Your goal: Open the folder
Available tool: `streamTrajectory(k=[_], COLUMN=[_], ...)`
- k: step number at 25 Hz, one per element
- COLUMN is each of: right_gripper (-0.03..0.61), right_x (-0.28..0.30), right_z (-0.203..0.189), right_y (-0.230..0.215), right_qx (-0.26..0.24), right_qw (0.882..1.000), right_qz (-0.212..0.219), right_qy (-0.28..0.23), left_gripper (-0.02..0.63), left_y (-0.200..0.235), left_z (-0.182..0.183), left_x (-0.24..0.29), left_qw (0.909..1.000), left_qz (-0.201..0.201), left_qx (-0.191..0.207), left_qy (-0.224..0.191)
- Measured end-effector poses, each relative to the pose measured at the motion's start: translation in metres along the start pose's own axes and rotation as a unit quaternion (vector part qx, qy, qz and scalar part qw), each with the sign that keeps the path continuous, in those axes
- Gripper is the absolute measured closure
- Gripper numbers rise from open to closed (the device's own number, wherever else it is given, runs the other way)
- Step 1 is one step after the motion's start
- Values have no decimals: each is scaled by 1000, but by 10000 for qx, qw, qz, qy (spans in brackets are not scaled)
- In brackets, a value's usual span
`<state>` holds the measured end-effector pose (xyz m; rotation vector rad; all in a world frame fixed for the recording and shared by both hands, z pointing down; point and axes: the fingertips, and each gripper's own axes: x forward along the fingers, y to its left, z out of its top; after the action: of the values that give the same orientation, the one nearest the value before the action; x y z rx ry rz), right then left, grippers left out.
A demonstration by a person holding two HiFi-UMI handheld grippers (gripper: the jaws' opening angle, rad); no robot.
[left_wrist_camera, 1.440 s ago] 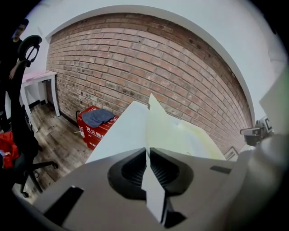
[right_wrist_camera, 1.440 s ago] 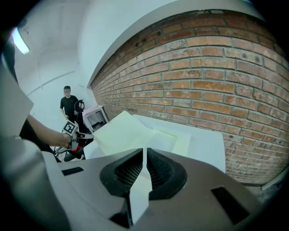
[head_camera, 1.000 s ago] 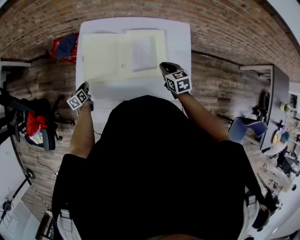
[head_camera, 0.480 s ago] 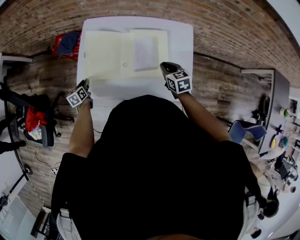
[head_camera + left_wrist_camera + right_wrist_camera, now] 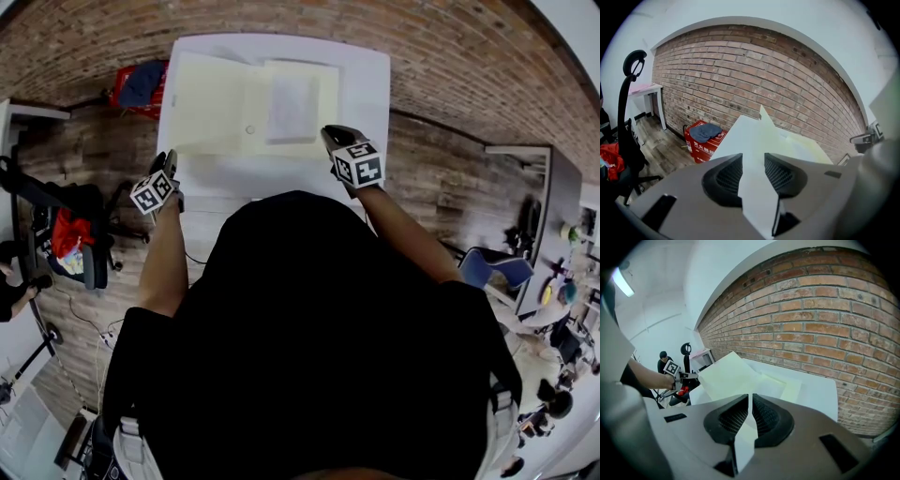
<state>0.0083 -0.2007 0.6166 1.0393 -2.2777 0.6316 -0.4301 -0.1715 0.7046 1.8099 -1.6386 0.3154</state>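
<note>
Folder (image 5: 220, 117) lies spread open on the worktop (image 5: 361, 84), long axis left-right, with a sheet (image 5: 291, 105) on its right half. Left gripper (image 5: 171, 159) is off the near-left corner, clear of it; its jaws have just been opening and stand apart with nothing between. Right gripper (image 5: 334, 137) is nearer, at the near-right corner, jaws together and seemingly empty. The folder is ahead of both.

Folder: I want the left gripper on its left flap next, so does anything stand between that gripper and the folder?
Nothing visible does. The left gripper, whose jaws have just been opening with nothing between them, hangs by the near left corner of the table. Only bare white tabletop lies between it and the open folder.
</note>
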Motion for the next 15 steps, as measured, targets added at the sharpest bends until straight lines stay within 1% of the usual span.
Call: streamTrajectory(k=[3, 9, 12, 15], right_gripper=[529, 529, 529, 529], right_x=[-1, -3, -3, -3], right_z=[0, 3, 5, 5], right_y=[0, -4, -3, -2], right_qx=[-16, -60, -67, -68], right_qw=[10000, 10000, 10000, 10000], right_qz=[5, 17, 37, 56], right_qy=[-1, -4, -26, -26], left_gripper=[460, 460, 461, 475], left_y=[-8, -30, -43, -59], left_z=[13, 48, 68, 90], left_x=[-4, -8, -10, -15], left_qw=[9998, 9984, 9962, 9922], left_qz=[-74, -211, -296, -378], left_qx=[98, 165, 377, 648], left_qy=[-162, -503, -722, -999])
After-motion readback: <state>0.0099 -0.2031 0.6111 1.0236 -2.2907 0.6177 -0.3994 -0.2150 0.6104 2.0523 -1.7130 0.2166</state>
